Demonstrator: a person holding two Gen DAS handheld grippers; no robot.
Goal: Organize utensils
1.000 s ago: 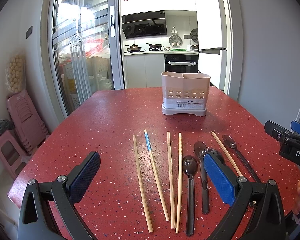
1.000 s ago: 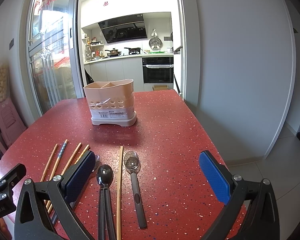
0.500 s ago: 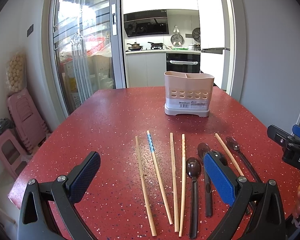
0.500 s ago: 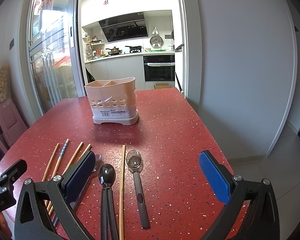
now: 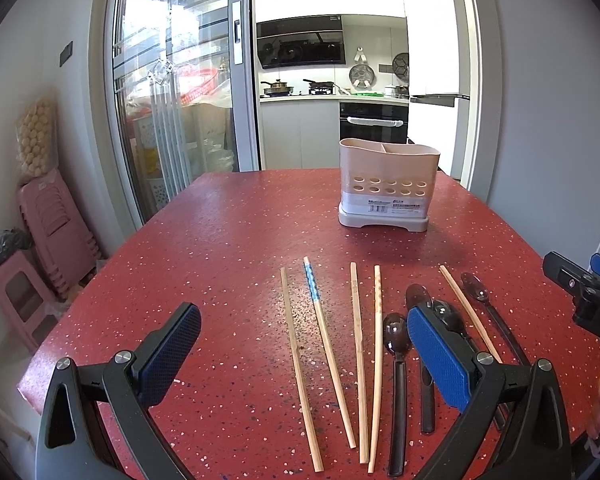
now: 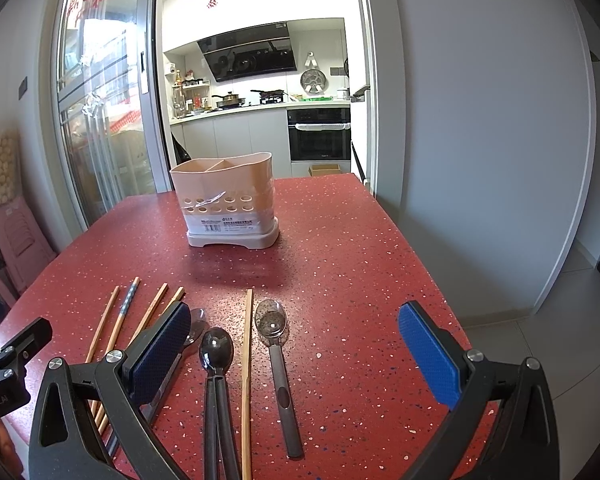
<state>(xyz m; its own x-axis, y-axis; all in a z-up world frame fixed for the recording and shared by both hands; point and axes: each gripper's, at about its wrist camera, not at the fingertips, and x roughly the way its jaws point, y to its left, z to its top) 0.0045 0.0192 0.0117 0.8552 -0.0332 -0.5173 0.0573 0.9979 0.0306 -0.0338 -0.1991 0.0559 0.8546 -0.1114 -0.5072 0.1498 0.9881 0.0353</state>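
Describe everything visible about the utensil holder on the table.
The utensil holder is a pale pink, plastic-looking caddy with rounded ends, standing upright on the red speckled table, beyond the chopsticks and spoons and apart from them. An inner wall splits it into compartments, which look empty. Two rows of round holes pierce its front above a white barcode label, and it sits in a lighter footed base.

Each black claw (image 5: 304, 352) (image 6: 294, 346) carries blue textured pads (image 5: 438, 354) and silver screws (image 6: 112, 357).
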